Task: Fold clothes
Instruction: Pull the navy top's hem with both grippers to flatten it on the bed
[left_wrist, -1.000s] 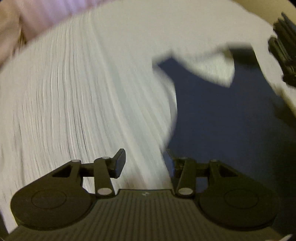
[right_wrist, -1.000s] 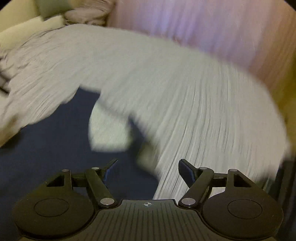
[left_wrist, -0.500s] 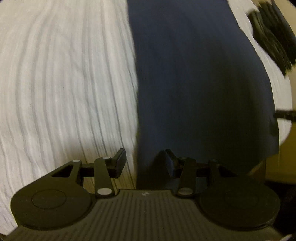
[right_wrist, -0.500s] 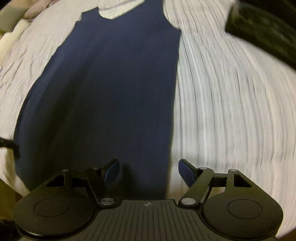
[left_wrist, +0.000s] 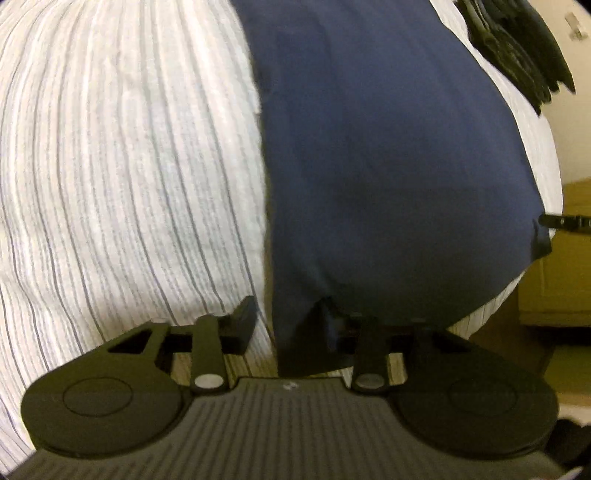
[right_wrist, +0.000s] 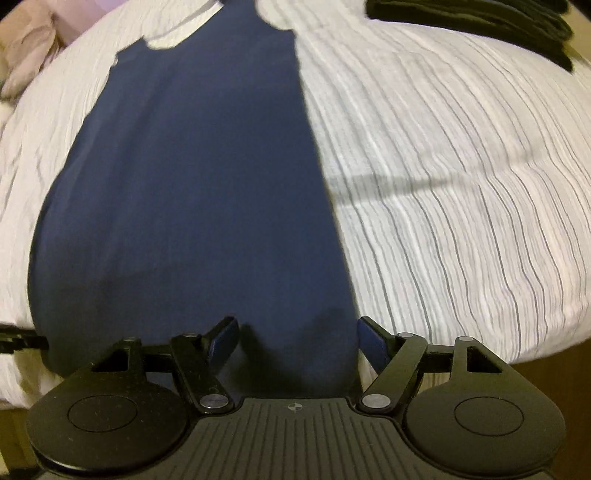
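Observation:
A navy sleeveless top (left_wrist: 388, 166) (right_wrist: 192, 184) lies flat on the striped white bed sheet (left_wrist: 129, 166) (right_wrist: 443, 166), hem towards me. My left gripper (left_wrist: 288, 325) points steeply down at the hem's left corner. Its jaws are closing, with the bunched corner between them. A strip of sheet still shows between the left finger (left_wrist: 243, 321) and the cloth, and the cloth covers the other finger. My right gripper (right_wrist: 299, 343) stands open astride the hem's right corner, its blue pads (right_wrist: 221, 339) clear of the fabric.
A stack of folded black clothes (right_wrist: 480, 22) (left_wrist: 517, 48) lies at the far right of the bed. Pale bedding (right_wrist: 26, 55) is heaped at the far left. Yellowish furniture (left_wrist: 554, 277) stands past the bed's near edge. Each view catches the other gripper's tip (left_wrist: 565, 221) (right_wrist: 18, 339).
Both grippers swung across the bed and came down at the top's hem by the near edge. The left jaws have narrowed and the hem corner now bunches between them. The right jaws stay wide.

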